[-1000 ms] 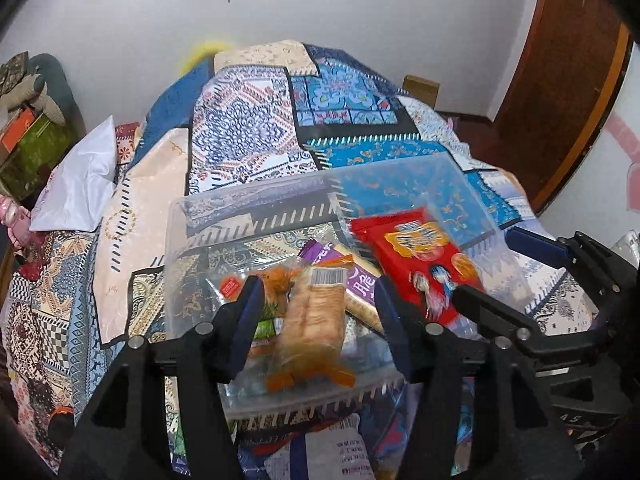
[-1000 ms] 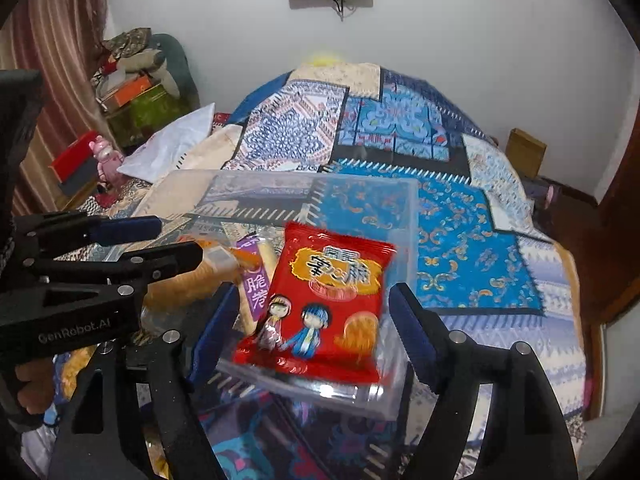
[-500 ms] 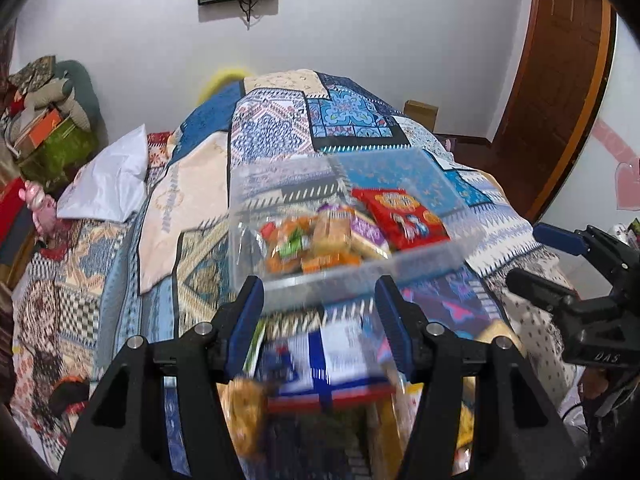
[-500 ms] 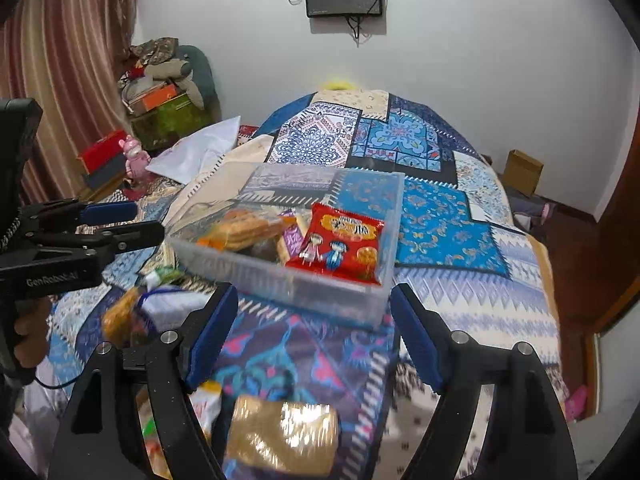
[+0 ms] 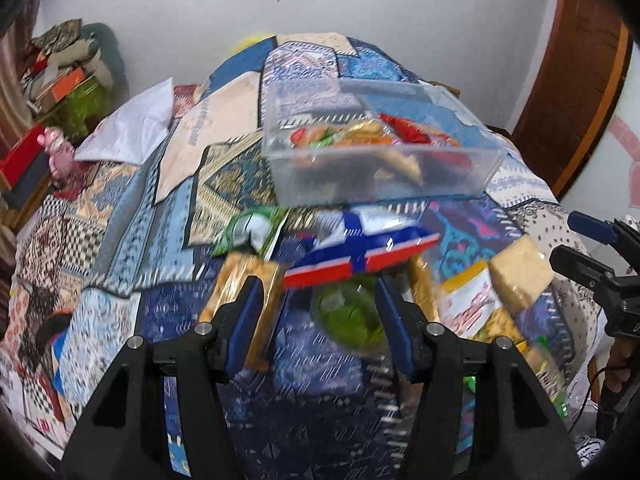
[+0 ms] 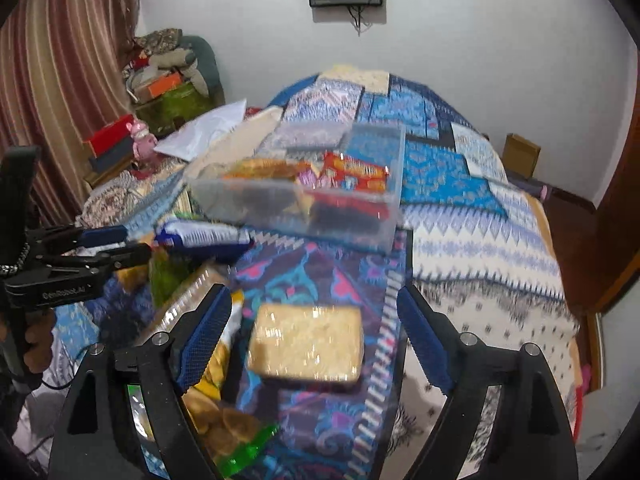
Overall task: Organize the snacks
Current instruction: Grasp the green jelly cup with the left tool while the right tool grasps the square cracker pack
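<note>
With both the left gripper (image 5: 316, 320) and right gripper (image 6: 314, 332) spread apart and empty, I judged it between picks: next grab wanted the clear-wrapped biscuit pack (image 6: 306, 344) near the right one, then the part-filled clear bin (image 6: 304, 188) beyond.

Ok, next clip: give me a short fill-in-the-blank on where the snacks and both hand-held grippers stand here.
1. The red snack packet lies inside the clear ____.
2. The left hand-held gripper is ____ and holds nothing.
3. Between the fingers of the right hand-held gripper lies a clear-wrapped pale ____ pack.
4. Everything rests on a patterned ____.

Missing words: bin; open; biscuit; bedspread
</note>
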Action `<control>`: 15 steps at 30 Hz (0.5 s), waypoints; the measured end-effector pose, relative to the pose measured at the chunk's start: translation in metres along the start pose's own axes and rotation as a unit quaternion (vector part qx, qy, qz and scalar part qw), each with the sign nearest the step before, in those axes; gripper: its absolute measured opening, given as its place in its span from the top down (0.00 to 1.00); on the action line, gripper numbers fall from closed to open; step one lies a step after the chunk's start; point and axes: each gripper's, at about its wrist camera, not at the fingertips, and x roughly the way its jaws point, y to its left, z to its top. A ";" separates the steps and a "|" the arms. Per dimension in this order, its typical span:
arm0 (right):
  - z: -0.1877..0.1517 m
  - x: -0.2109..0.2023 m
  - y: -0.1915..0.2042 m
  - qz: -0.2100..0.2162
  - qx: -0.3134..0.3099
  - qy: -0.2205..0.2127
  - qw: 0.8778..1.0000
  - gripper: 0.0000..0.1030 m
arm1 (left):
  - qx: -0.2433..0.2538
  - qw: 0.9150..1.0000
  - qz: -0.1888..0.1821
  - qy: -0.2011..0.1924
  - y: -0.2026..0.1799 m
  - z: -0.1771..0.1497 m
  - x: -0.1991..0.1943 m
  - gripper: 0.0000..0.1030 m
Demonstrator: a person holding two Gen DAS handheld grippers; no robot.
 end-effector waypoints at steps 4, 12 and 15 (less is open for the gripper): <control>-0.014 0.006 0.002 -0.004 0.001 0.011 1.000 0.20 | -0.004 1.000 -0.002 0.008 0.002 -0.012 0.006 0.44; -0.026 0.022 0.004 0.020 0.005 0.036 0.999 0.20 | -0.013 0.999 -0.036 0.023 -0.002 -0.018 0.019 0.44; -0.031 0.027 0.000 0.022 0.017 0.046 0.999 0.20 | -0.021 0.998 -0.051 0.022 -0.003 -0.018 0.020 0.44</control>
